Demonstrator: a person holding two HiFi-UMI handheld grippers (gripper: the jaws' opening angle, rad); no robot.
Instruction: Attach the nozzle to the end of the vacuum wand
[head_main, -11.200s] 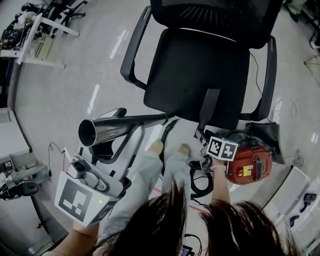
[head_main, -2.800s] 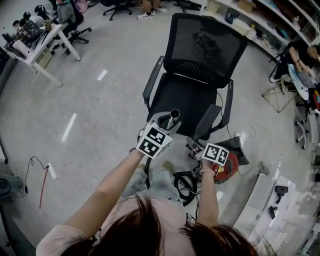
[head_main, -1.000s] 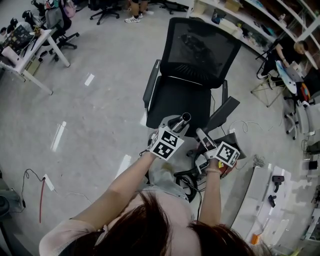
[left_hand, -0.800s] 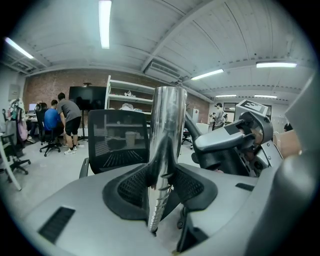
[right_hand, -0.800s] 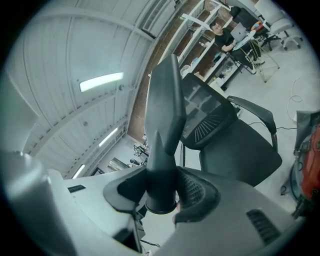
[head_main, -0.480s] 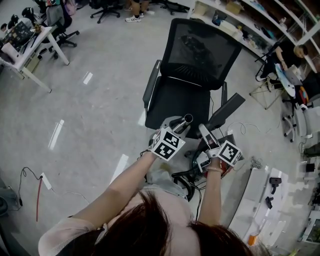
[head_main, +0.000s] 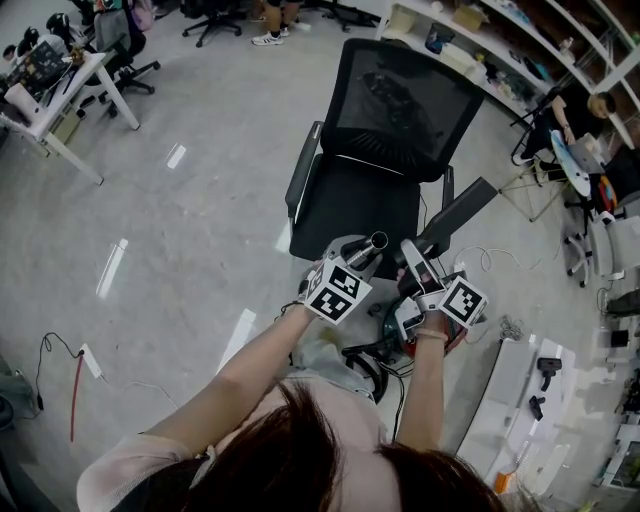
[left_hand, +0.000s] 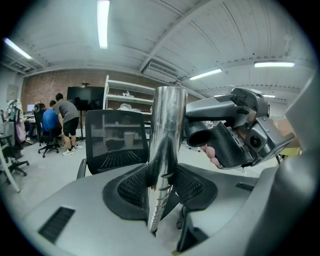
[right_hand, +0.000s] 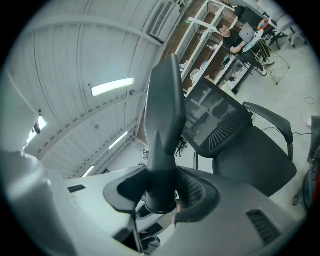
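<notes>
Person in a pale pink shirt with two grey hand tools
Dark hair, a short-sleeved pale pink shirt and light grey trousers; the left tool and the right tool have grey plastic bodies, black mesh-patterned pads and each a white cube with black square markers.

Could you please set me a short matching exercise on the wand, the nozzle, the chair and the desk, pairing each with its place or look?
Things:
1. wand
2. nozzle
3. chair
4. desk

Descriptions:
A. black, with a mesh back
B. clamped in the right gripper
C. white, at the far upper left of the head view
D. clamped in the left gripper

Pairs: 1-D; 2-B; 3-A; 4-C
</notes>
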